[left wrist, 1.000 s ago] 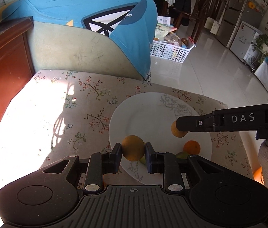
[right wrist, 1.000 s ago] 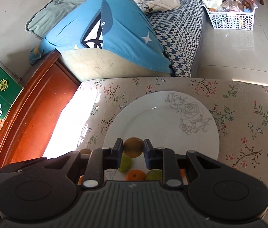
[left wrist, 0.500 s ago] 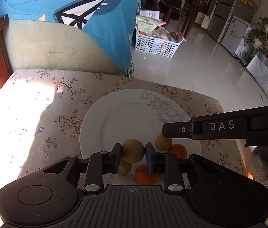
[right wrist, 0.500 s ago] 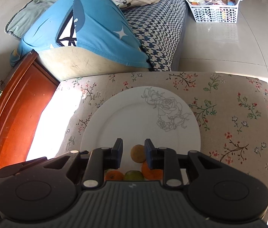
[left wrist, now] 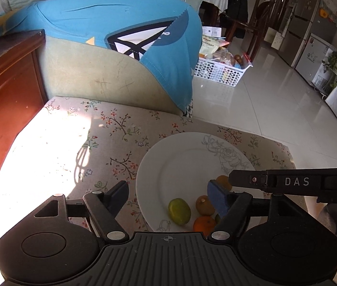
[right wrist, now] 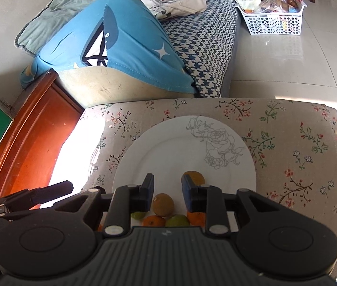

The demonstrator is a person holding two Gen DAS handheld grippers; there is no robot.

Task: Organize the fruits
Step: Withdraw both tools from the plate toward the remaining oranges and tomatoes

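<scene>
both tongs gape empty: left tongs [left wrist: 168,197] and right tongs [right wrist: 167,190] over the plate [right wrist: 168,147] of fruit at lower centre.

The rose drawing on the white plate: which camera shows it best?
The right wrist view. There the rose drawing lies whole and unobstructed on the white plate, its lines sharp. In the left wrist view the same rose drawing is smaller, fainter, and seen obliquely near the far rim.
</scene>
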